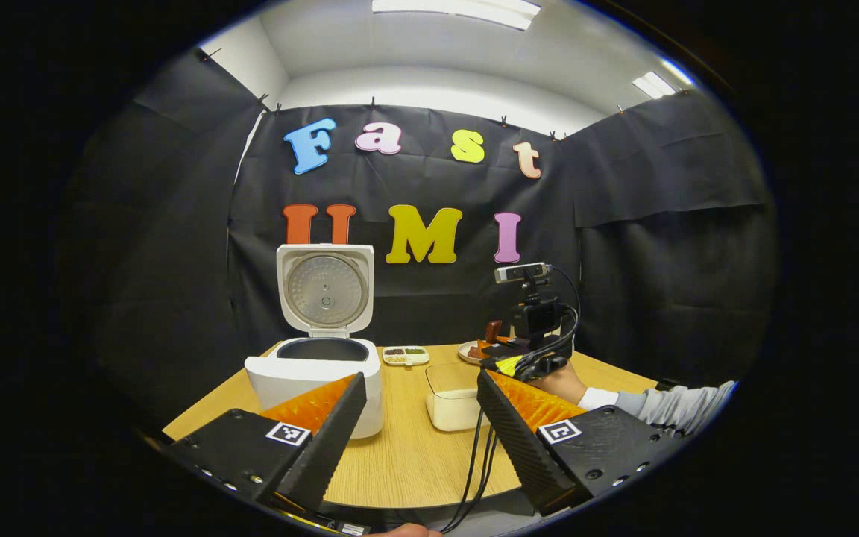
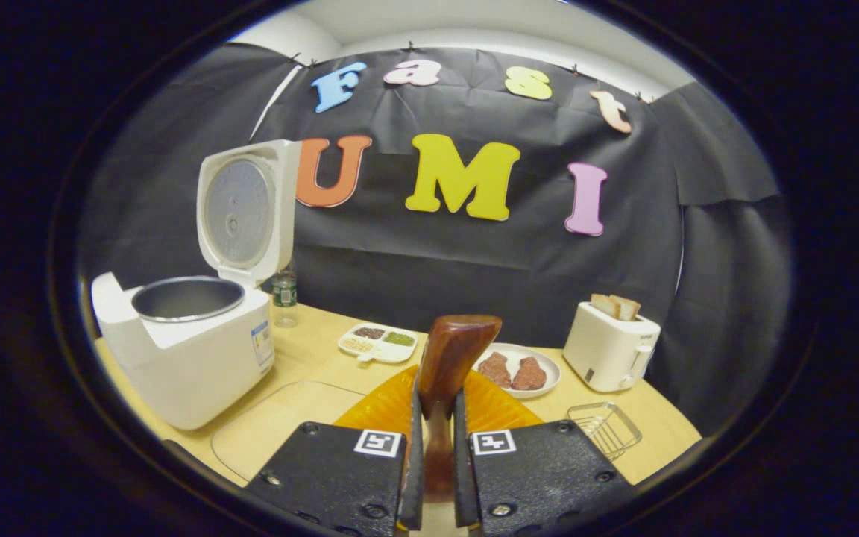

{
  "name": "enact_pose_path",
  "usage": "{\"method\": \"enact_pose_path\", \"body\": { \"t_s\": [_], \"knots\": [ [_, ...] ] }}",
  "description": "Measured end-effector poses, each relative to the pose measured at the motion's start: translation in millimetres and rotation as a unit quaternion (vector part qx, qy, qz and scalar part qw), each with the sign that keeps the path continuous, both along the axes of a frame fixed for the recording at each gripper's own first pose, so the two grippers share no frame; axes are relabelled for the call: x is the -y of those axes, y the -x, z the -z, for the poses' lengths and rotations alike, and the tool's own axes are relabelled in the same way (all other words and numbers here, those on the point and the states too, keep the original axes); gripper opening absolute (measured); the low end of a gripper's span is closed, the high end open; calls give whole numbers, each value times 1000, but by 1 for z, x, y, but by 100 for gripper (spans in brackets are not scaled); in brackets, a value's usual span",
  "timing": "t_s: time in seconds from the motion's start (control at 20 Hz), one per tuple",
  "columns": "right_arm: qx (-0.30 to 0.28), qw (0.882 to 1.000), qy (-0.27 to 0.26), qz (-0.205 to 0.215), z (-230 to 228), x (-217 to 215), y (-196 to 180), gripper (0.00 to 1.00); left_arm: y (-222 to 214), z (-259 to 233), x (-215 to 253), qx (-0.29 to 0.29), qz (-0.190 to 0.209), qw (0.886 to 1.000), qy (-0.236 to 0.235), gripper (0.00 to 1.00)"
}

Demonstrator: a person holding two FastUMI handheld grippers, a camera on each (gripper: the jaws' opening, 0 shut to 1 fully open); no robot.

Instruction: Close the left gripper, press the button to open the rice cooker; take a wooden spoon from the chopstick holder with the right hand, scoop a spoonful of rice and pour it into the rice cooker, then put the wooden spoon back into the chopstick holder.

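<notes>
The white rice cooker (image 1: 310, 377) stands open at the table's left, its lid (image 1: 323, 289) upright and the dark inner pot bare. My left gripper (image 1: 420, 382) hovers open in front of it, holding nothing. A clear box of white rice (image 1: 453, 403) sits right of the cooker. Beyond the box a hand holds my right gripper (image 1: 505, 358), with the wooden spoon (image 1: 493, 330) sticking up from it. In the right gripper view my right gripper (image 2: 437, 406) is shut on the wooden spoon (image 2: 453, 354), bowl end up, over the clear box (image 2: 280, 421), right of the rice cooker (image 2: 191, 350).
A divided snack dish (image 2: 377, 343), a plate with two meat pieces (image 2: 541, 362) and a white toaster (image 2: 608, 347) with bread stand along the back. A small wire basket (image 2: 607, 429) lies at the front right. A small bottle (image 2: 285, 294) stands behind the cooker. Cables (image 1: 474, 470) hang over the table's near edge.
</notes>
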State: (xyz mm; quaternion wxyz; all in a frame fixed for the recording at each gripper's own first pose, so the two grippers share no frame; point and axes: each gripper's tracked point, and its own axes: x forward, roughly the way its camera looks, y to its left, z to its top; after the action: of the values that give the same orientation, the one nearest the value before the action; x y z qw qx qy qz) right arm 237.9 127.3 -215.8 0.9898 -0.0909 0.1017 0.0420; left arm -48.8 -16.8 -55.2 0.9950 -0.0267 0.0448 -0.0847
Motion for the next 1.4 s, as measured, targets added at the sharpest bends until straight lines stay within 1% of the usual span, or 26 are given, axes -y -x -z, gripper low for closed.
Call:
{"method": "enact_pose_path", "body": {
  "t_s": [0.1, 0.15, 0.2, 0.3, 0.35, 0.45, 0.6, 0.75, 0.8, 0.85, 0.95, 1.05, 1.15, 1.3, 1.4],
  "knots": [
    [14, 999, 32, 9, 5, 0, 4, 21, 1, -3, 4, 6, 6, 1000, 2, 95],
    [12, 999, 31, 9, 8, -3, 7, 21, 2, -3, 6, 7, 10, 1000, 3, 95],
    [-3, 1000, 16, 7, 15, -8, 10, 21, 3, -3, 8, 7, 14, 1000, 3, 95],
    [-50, 997, -50, 2, 30, -19, 21, 22, 1, 0, 11, 2, 18, 1000, 2, 95],
    [-60, 996, -66, 12, 30, -19, 22, 22, 2, 0, 12, 2, 19, 1000, 0, 95],
    [-78, 991, -108, 17, 25, -19, 28, 22, 1, 1, 13, 3, 21, 1000, -4, 95],
    [-91, 982, -161, 26, 26, -14, 29, 22, 2, 0, 13, 4, 21, 1000, -2, 95],
    [-105, 964, -244, 8, 23, -26, 30, 22, 0, 0, 12, 3, 22, 1000, 5, 95],
    [-105, 961, -256, 4, 24, -28, 29, 22, -1, 1, 11, 2, 20, 1000, 6, 95],
    [-111, 955, -277, -7, 23, -34, 27, 22, -2, 3, 11, 0, 20, 1000, 7, 95],
    [-126, 938, -322, -30, 25, -46, 25, 22, -5, 7, 11, -6, 18, 1000, 5, 95],
    [-146, 913, -379, -45, 26, -55, 24, 22, -9, 14, 7, -12, 7, 1000, -5, 95],
    [-158, 897, -411, -38, 30, -47, 18, 22, -13, 19, 5, -19, 2, 1000, -11, 95],
    [-179, 875, -449, -20, 36, -35, 15, 21, -17, 23, 0, -25, -3, 1000, -3, 95],
    [-177, 864, -471, -9, 35, -23, 13, 21, -18, 22, -4, -24, -7, 1000, 6, 95]
  ]
}}
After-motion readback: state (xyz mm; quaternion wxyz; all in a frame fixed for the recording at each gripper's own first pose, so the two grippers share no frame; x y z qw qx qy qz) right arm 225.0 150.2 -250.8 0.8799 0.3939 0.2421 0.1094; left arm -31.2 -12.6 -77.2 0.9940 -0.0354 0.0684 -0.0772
